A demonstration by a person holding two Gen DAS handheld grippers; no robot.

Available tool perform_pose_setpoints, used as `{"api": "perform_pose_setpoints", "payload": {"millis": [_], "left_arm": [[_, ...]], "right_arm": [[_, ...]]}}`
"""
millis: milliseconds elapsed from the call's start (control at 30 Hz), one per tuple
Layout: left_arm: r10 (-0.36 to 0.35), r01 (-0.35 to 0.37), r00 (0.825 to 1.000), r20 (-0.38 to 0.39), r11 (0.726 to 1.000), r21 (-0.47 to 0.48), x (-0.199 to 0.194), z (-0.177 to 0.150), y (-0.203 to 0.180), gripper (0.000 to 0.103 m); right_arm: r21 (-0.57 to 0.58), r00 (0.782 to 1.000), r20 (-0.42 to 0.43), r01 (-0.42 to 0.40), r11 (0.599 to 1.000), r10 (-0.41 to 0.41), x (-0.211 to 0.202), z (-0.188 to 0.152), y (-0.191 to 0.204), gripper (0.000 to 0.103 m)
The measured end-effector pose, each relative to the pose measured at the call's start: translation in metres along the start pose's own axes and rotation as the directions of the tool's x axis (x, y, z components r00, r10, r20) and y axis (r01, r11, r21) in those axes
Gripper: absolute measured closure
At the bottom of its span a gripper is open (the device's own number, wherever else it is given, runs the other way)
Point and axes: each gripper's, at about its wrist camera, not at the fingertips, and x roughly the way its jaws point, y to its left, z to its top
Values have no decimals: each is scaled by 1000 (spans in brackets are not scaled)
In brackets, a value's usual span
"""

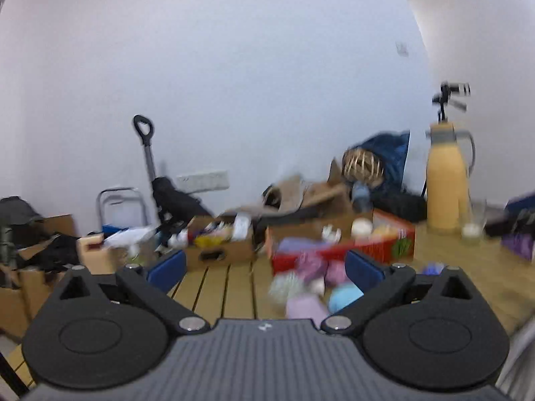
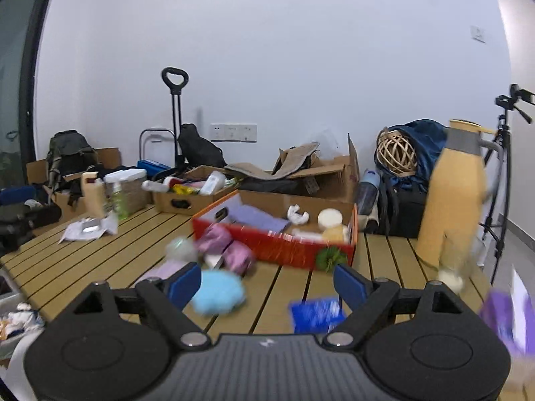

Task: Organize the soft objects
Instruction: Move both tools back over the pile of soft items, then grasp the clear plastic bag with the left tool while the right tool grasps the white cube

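Blue-padded jaws of both the left gripper point(image 1: 264, 269) and right gripper point(image 2: 267, 284) stand wide, with nothing between them. Just ahead, the soft toys point(image 2: 219, 260) lie heaped on the desk point(image 2: 83, 260), touching the red box point(image 2: 274, 245). Blur hides which way any toy points; the box's long axis runs left to right. A hasty reach could scatter the heap or knock the tall flask point(image 2: 451, 197) and the glass point(image 1: 473, 225) beside it.
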Motion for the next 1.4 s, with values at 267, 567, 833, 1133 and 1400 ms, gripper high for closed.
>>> {"api": "perform_pose_setpoints", "payload": {"millis": [267, 567, 833, 1133, 1400], "left_arm": [[4, -13, 995, -103, 996, -94, -22, -23, 5, 0], [-42, 22, 989, -141, 990, -137, 21, -31, 9, 0], [-162, 105, 956, -244, 968, -229, 167, -25, 21, 16], [-297, 151, 863, -408, 923, -354, 310, -53, 27, 46], [-344, 140, 885, -313, 839, -526, 296, -50, 73, 64]], "right_arm": [[152, 998, 57, -6, 988, -3, -49, -53, 15, 4], [152, 999, 8, -42, 988, 41, -20, -55, 16, 19], [149, 991, -55, -116, 982, 125, 81, -40, 25, 52], [66, 974, -177, -133, 989, 142, 240, -3, 51, 69], [47, 938, -317, -132, 990, 141, 328, -6, 66, 75]]}}
